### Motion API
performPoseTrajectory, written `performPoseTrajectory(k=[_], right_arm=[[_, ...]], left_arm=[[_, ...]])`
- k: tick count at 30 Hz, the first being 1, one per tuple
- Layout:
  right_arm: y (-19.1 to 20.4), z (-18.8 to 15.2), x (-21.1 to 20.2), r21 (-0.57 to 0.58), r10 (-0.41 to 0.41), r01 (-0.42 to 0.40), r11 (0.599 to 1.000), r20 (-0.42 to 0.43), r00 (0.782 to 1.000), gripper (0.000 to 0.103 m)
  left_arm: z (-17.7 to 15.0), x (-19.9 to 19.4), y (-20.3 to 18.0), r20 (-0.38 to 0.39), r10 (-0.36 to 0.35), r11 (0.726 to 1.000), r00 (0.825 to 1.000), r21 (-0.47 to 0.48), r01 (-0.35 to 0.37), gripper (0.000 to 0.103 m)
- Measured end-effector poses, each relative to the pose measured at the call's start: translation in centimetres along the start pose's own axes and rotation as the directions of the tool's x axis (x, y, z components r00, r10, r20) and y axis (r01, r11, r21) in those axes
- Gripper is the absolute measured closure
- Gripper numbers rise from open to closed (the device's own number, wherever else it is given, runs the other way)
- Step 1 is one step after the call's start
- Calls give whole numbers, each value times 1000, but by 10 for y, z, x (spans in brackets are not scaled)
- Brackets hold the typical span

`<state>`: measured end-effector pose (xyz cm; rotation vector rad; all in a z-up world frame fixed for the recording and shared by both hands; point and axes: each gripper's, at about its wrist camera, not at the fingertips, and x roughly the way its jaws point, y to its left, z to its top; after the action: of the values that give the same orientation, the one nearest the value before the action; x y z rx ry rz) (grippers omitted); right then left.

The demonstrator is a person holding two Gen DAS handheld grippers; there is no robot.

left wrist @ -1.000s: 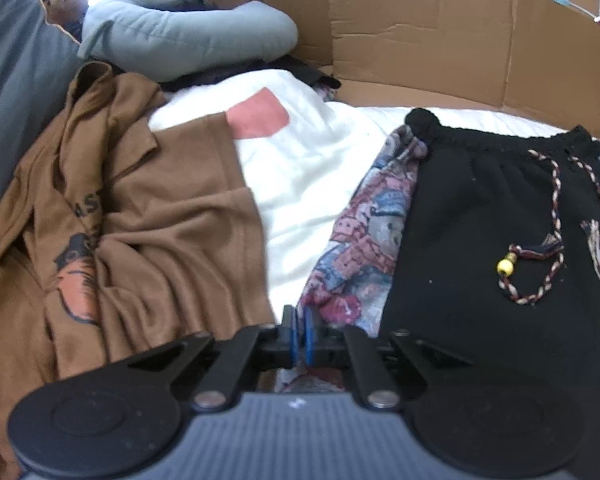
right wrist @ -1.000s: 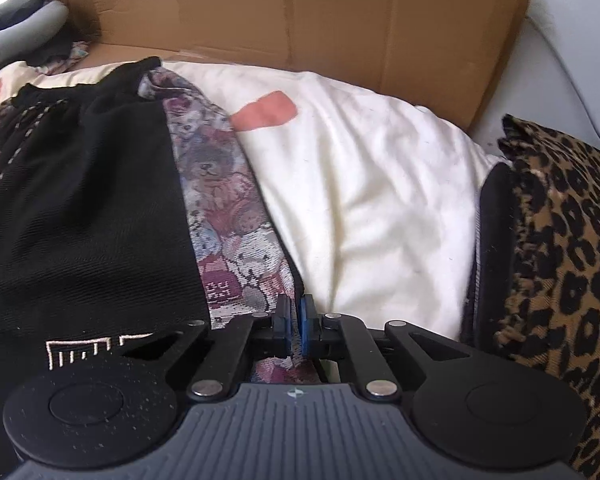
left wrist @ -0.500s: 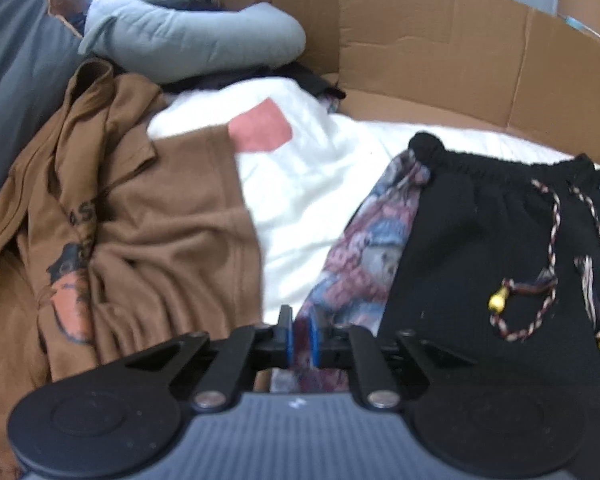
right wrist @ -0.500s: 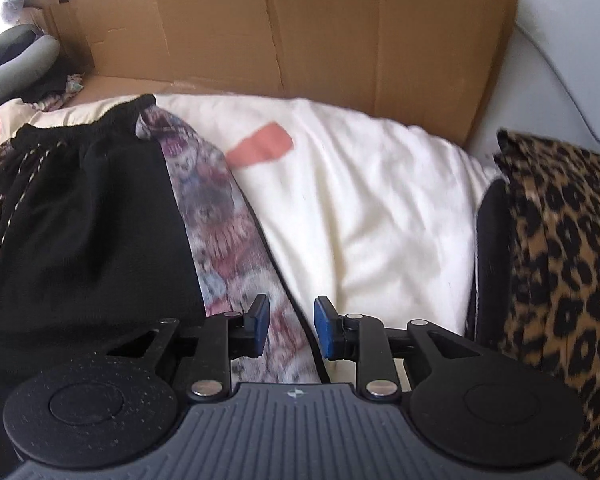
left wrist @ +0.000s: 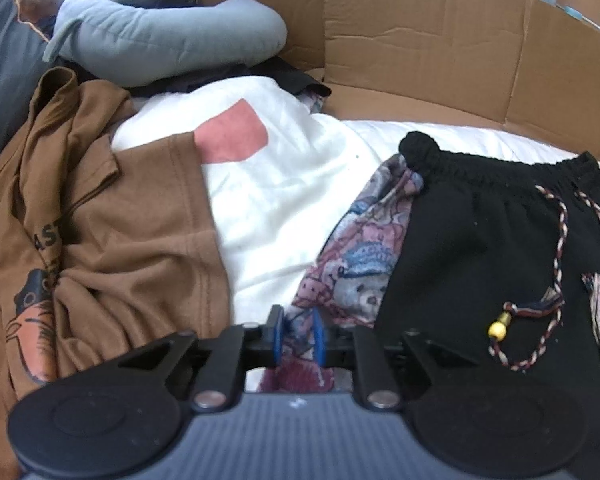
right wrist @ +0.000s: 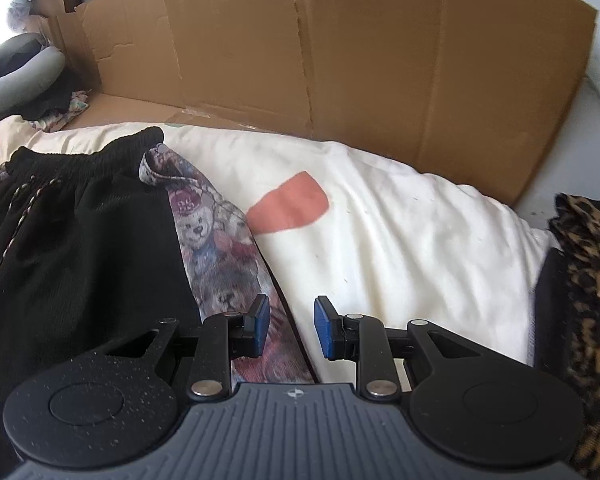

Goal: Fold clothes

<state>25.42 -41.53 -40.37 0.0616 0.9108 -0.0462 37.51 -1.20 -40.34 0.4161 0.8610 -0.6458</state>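
My left tongs [left wrist: 297,335] stood slightly parted at six o'clock in the left wrist view; the jaws had just been opening, and the bear-print fabric lay between the blue pads [left wrist: 277,336] with no firm press on it that I could confirm. My right tongs [right wrist: 287,330] stood plainly open, the jaws having just opened and then held their width. Their left pad [right wrist: 261,324] sat over the bear-print side panel [right wrist: 216,252]; the right pad hung over the cream bedding [right wrist: 400,240]. Nothing was clamped.

The black drawstring shorts [left wrist: 492,248] lay flat on the bedding, waistband toward twelve o'clock, occupying the three o'clock sector of the left view and the nine o'clock sector of the right view. A braided cord with yellow beads [left wrist: 498,330] rested on the black front. Bear-print panels ran down both outer edges of the garment.

A brown printed T-shirt [left wrist: 112,248] lay crumpled at nine o'clock in the left view, apart from the shorts, with bare bedding between them. A salmon patch [left wrist: 232,136] marked the bedding at eleven o'clock. A grey curved pillow [left wrist: 168,48] sat at eleven o'clock beyond it. Cardboard [right wrist: 340,64] stood along the far edge at twelve o'clock. A leopard-print cushion [right wrist: 588,300] sat at three o'clock in the right view.
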Motion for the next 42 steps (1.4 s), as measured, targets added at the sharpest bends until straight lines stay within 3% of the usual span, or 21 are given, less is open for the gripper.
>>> performPoseTrajectory(k=[5,8,12,16,17,18,21,25,29,32,34,36,42], right_arm=[[15,6,15,-32,25,-25,999,4,1000,71],[19,9,25,-28,13,-13,1000,-8,1000,62],[21,7,30,-29,19,-19,999,-17,1000,62],[26,5,31,-50,35,-36,998,-24,999,85],[27,6,30,-66,41,-43,997,-30,999,93],[28,7,29,-78,35,-38,996,-30,999,98],[30,9,25,-87,6,-8,996,-23,1000,100],[24,9,23,-87,-42,41,995,-11,999,101],[20,10,28,-56,-47,45,997,-30,998,99],[18,15,23,-14,-26,26,1000,-14,1000,95],[18,18,16,-9,-11,11,1000,15,1000,87],[19,21,9,-5,5,-5,1000,45,999,69],[32,35,20,-28,9,-8,1000,63,998,69]], left_arm=[[4,7,-5,-15,3,1000,1000,15,-3,83],[5,10,-6,-21,3,1000,1000,11,-2,78],[3,12,-11,-23,13,999,1000,32,-12,76],[2,14,-9,-21,6,1000,1000,31,-6,78],[2,13,-10,-18,10,999,1000,42,-9,81],[1,12,-14,-12,22,998,1000,67,-21,91],[0,8,-18,10,58,993,998,103,-59,98],[-1,9,-16,24,96,989,995,115,-98,98],[2,13,-24,7,131,979,991,155,-131,93],[7,3,-24,23,116,986,993,118,-118,89],[11,-5,-23,53,90,991,995,95,-95,86],[14,-10,-24,80,70,994,994,81,-76,85],[23,-3,-39,85,41,993,996,110,-50,86]])
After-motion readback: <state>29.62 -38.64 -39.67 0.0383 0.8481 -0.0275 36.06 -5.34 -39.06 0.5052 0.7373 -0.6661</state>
